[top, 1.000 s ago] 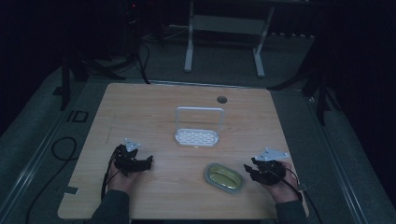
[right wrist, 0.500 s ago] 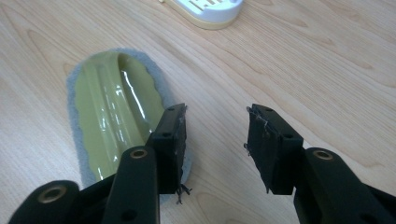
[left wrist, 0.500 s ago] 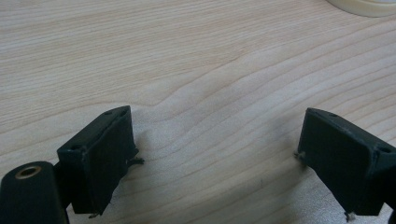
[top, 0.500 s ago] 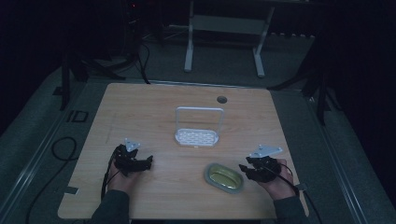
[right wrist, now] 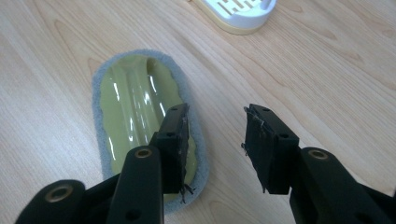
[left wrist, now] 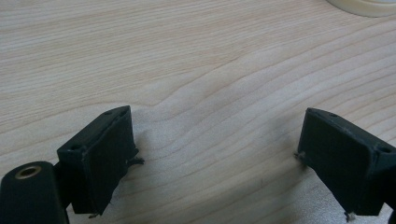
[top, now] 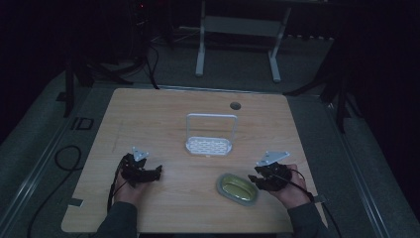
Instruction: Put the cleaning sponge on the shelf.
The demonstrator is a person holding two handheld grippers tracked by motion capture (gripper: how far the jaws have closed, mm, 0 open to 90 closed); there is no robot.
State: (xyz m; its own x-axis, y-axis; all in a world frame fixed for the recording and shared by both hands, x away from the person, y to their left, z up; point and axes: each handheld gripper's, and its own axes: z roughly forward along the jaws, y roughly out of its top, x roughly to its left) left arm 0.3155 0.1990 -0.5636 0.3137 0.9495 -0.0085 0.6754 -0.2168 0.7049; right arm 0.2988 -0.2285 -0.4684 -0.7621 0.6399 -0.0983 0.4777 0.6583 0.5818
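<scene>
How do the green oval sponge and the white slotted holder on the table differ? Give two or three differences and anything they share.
Colour: the sponge is glossy yellow-green with a grey fuzzy rim; the holder is white.
Shape: the sponge is a low oval with a smooth grooved top; the holder has a slotted tray and a tall upright loop.
Place: the sponge lies beside the right gripper; the holder stands mid-table, farther off.
Both rest on the wooden table, ungripped.

The table (top: 163,114) looks like pale wood with wavy grain lines, smooth and not shiny. The scrubber (right wrist: 140,121) has a shiny, smooth yellow-green top like plastic, and a fuzzy, rough grey pad around its edge. The white rack (top: 209,145) looks like smooth, dull plastic with slots. The right gripper (right wrist: 215,135) and left gripper (left wrist: 212,163) look like dull black plastic.
</scene>
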